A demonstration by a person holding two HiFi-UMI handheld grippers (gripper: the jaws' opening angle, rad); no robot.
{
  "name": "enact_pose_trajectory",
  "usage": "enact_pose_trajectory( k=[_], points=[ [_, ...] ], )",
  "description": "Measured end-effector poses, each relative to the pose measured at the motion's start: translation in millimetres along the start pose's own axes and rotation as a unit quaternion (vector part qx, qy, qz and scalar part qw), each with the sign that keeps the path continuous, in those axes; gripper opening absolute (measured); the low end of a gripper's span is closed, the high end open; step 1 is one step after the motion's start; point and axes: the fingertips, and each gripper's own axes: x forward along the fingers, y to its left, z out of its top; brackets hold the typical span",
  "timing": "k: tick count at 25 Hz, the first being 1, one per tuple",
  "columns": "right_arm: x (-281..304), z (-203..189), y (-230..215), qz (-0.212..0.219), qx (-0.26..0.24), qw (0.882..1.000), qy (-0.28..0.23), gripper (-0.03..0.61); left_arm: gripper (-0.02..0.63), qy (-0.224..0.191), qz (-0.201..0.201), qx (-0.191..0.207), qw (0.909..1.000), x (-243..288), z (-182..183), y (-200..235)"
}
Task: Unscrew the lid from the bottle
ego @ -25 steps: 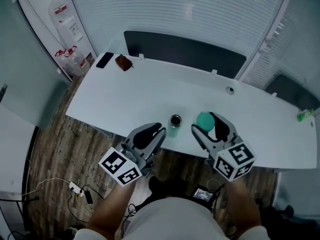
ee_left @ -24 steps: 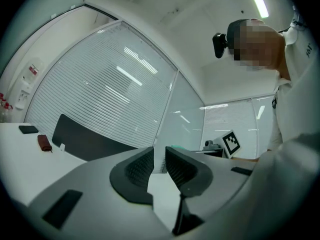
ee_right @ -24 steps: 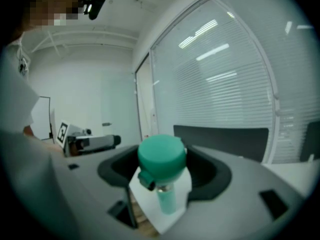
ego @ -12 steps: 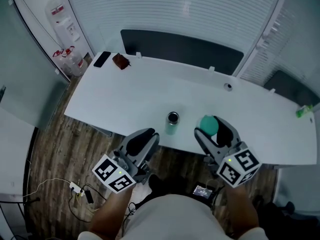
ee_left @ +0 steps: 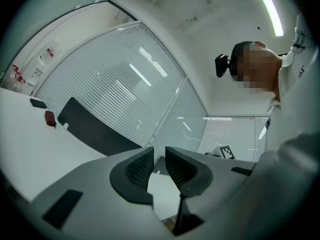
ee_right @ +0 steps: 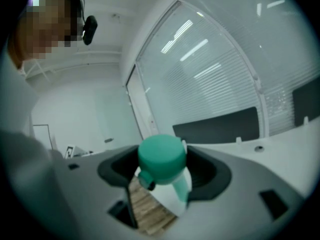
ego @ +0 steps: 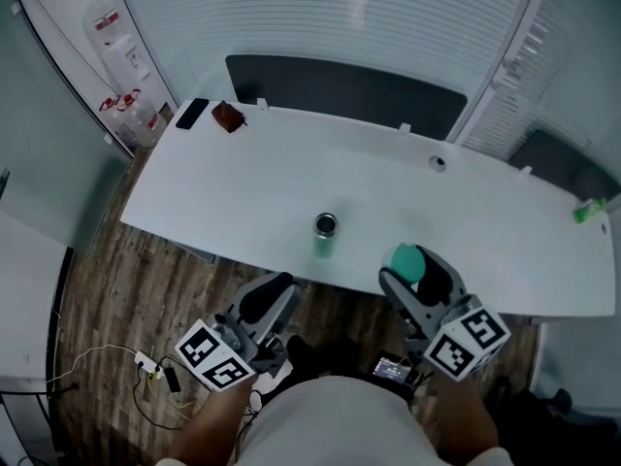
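Observation:
The small green bottle [ego: 325, 233] stands upright on the white table [ego: 243, 183] near its front edge, its mouth uncovered. Its teal lid [ego: 405, 257] sits between the fingers of my right gripper [ego: 412, 268], to the right of the bottle and over the table's edge. In the right gripper view the lid [ee_right: 161, 156] fills the gap of the right gripper [ee_right: 162, 164], which is shut on it. My left gripper [ego: 275, 287] hangs below the table edge, apart from the bottle. In its own view the left gripper [ee_left: 159, 158] has its jaws a little apart with nothing between them.
A black phone [ego: 192, 113] and a brown object [ego: 228, 116] lie at the table's far left corner. A small round fitting [ego: 439, 162] sits at the back right. A dark panel [ego: 340, 90] runs behind the table. A power strip [ego: 150, 365] lies on the wooden floor.
Both grippers have drawn back toward the person, away from the bottle. The lid went with the right gripper. The bottle has stayed on the table.

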Motion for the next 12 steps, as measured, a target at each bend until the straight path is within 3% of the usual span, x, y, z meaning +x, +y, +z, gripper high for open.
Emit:
enact_pose_trajectory(
  k=[12],
  points=[
    [-18.9,-20.1,-18.3,0.029,0.018,0.999,0.023,0.311,0.081,0.017,0.022,-0.024,0.9993,2.1,-43.9,-30.4]
  ],
)
